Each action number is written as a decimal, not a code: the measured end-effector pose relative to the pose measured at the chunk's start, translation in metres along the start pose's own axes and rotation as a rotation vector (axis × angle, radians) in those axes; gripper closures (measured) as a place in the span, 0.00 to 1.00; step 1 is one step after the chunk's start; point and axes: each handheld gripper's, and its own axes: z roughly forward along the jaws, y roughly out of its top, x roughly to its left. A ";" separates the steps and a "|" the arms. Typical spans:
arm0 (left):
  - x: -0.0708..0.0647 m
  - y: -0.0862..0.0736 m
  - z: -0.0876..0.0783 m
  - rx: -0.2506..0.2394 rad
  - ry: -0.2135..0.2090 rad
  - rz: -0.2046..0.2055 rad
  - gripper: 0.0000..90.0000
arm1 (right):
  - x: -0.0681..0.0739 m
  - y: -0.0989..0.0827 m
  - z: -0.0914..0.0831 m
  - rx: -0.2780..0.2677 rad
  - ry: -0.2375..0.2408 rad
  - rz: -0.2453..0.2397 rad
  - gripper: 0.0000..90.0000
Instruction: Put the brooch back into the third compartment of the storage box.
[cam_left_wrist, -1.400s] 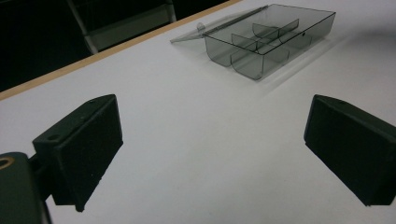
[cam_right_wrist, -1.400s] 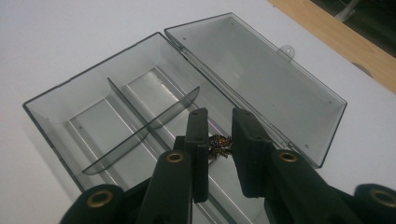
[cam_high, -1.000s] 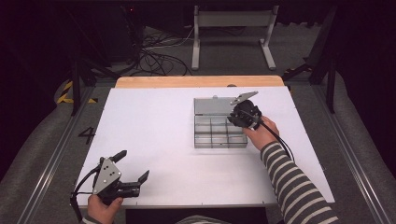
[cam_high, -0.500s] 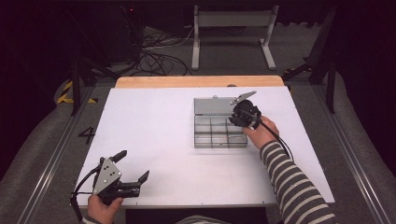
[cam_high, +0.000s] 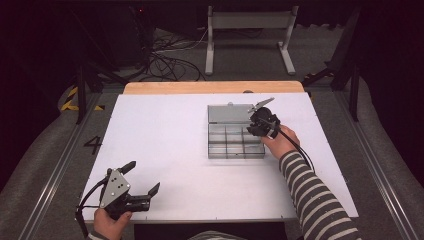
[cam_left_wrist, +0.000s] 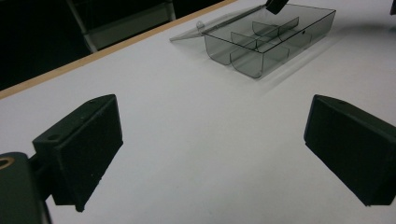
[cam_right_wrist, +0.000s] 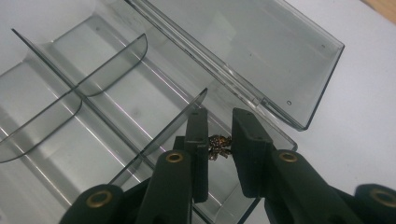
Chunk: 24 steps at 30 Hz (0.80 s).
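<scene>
Brass-coloured and finely linked, a small clump of chain (cam_right_wrist: 218, 145) sits pinched between the jaws of the right gripper (cam_right_wrist: 219, 140), which are clenched on it over the near right corner compartment of the smoke-grey plastic organiser box (cam_right_wrist: 93, 93). In the right gripper view the clump hangs just above that compartment's floor; whether it touches the floor cannot be told. In the high view the right gripper (cam_high: 260, 121) stands at the far right corner of the box (cam_high: 235, 142), with the hand in a striped sleeve (cam_high: 315, 200) behind it.

Handling assessment: the chain appears very light, limp and prone to slipping or snagging. It offers no stiff edge, so the sound hold is a squeeze across the bunched middle, as now, with no loose tail left to catch on a divider. The thin dividers and the hinged lid (cam_right_wrist: 261, 51), lying open flat behind the box, look brittle and should not be struck.

The box rests on the white table (cam_high: 165, 135), right of centre and towards the far edge. The left gripper (cam_high: 142, 192) lies well apart at the near left corner, its jaws spread wide and holding nothing. In the left gripper view its two pads (cam_left_wrist: 84, 154) frame bare tabletop, with the box (cam_left_wrist: 271, 42) far off.
</scene>
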 end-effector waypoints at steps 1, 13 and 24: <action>0.000 0.000 0.000 0.001 -0.001 -0.001 0.06 | 0.000 0.000 0.000 0.003 0.002 0.002 0.85; 0.000 0.000 0.000 0.003 -0.001 -0.001 0.06 | -0.002 -0.002 0.006 0.038 0.014 0.003 0.85; 0.000 0.000 0.000 0.003 0.000 -0.002 0.06 | -0.001 -0.003 0.010 0.066 0.023 -0.003 0.85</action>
